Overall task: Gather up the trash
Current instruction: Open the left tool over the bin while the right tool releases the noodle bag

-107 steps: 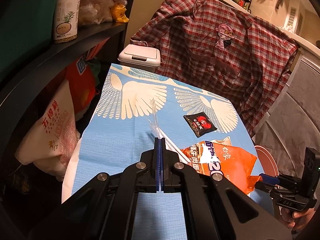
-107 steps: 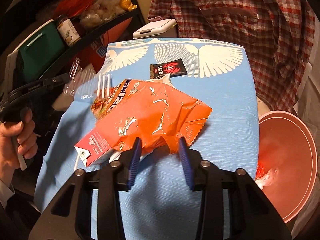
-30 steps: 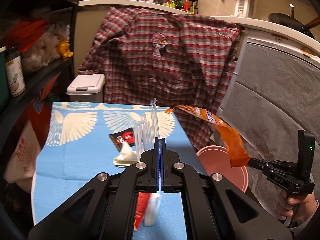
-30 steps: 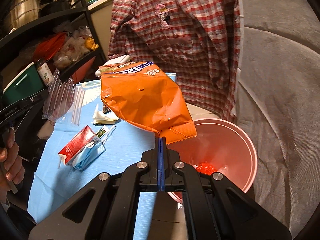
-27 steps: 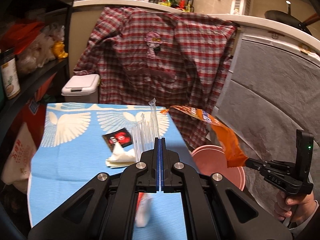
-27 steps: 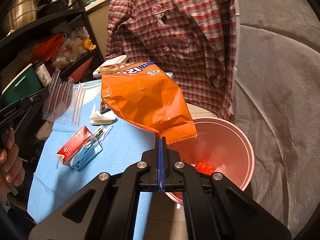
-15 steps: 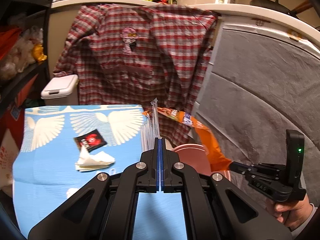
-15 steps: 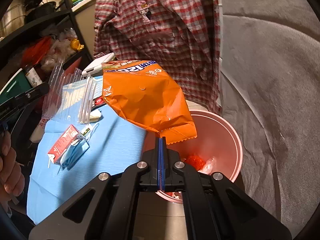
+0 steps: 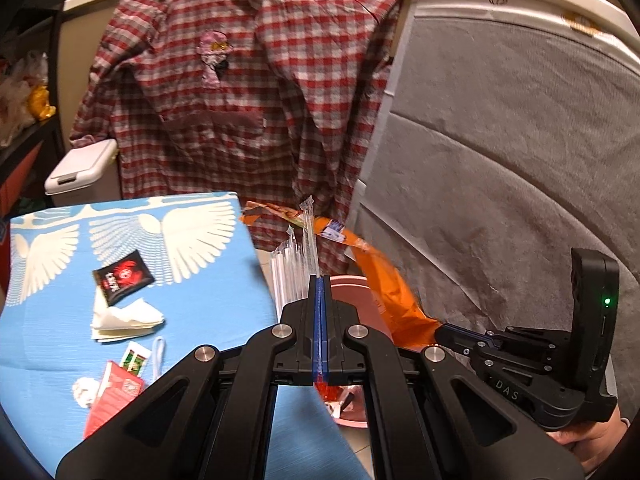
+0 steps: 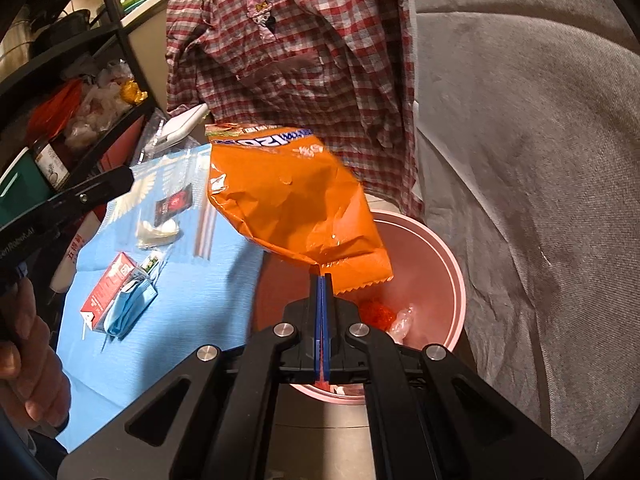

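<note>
My right gripper [image 10: 321,280] is shut on the corner of an orange snack bag [image 10: 292,196] and holds it over the pink bin [image 10: 448,256], which has some trash inside. My left gripper [image 9: 319,280] is shut on a clear plastic straw wrapper [image 9: 298,260], held near the table's right edge beside the bin [image 9: 348,284]. The right gripper [image 9: 440,330] with the orange bag [image 9: 388,296] shows in the left wrist view. The left gripper's tip [image 10: 128,178] and the clear wrapper [image 10: 192,200] show in the right wrist view.
On the blue cloth table [image 9: 208,320] lie a black sachet [image 9: 122,276], a white tissue [image 9: 124,318], a red carton [image 10: 106,284] with a blue face mask [image 10: 132,306], and a small green packet [image 9: 134,360]. A plaid shirt [image 9: 240,100] hangs behind; grey padding [image 10: 540,160] is right.
Both grippers have moved right toward the pink bin. The orange bag now hangs over the bin's mouth, and the clear wrapper has come to the table's right edge.
</note>
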`<state>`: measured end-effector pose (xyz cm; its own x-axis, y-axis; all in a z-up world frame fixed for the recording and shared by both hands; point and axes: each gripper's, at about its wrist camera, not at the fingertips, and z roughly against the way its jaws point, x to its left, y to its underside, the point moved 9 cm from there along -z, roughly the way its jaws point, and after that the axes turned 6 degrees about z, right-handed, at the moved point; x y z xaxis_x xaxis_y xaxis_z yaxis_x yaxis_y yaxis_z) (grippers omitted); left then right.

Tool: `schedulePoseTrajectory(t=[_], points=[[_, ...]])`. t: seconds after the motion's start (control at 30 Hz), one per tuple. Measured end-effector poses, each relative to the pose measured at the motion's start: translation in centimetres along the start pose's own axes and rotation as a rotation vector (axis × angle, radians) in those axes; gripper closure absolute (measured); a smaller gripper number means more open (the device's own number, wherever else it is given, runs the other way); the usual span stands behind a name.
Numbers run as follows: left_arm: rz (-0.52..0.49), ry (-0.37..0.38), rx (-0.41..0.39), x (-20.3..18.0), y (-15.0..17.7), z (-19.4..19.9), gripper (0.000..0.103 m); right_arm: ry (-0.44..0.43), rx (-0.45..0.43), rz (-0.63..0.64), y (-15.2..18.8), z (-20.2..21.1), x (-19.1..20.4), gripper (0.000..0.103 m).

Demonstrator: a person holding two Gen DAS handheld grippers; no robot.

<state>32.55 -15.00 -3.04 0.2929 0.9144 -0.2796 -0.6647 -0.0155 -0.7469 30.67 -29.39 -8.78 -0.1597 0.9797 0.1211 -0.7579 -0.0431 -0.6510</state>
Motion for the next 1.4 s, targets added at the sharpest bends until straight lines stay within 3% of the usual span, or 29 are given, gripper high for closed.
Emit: schedulePoseTrajectory(t=[0.23, 0.4, 0.53, 0.7, 1.1, 1.4], points=[[-0.006, 0.011, 0.033, -1.3, 0.6, -2.0, 0.103, 0.014, 0.019, -0.024, 0.3, -0.4, -1.2, 0.102], [0.002, 0.022, 0.06, -1.8, 1.1, -2.8, 0.102, 0.019, 0.044, -0.024, 0.6, -1.1, -1.4, 0.093], [0.007, 0.024, 0.061, -1.6, 1.0, -2.8, 0.102, 0.03, 0.03, -0.029, 0.3, -0.8, -1.7, 0.078], [0.01, 0.014, 0.055, -0.8, 0.8, -2.3, 0.102, 0.031, 0.009, -0.032, -0.1, -0.5, -1.8, 0.078], [0.026, -0.031, -0.012, 3.1, -0.4, 2.5, 0.102, 0.002, -0.109, -0.004, -1.7, 1.9, 0.2, 0.077], [0.069, -0.1, -0.073, 9.2, -0.9, 7.7, 0.102, -0.038, -0.196, 0.05, -2.7, 4.1, 4.1, 0.077]])
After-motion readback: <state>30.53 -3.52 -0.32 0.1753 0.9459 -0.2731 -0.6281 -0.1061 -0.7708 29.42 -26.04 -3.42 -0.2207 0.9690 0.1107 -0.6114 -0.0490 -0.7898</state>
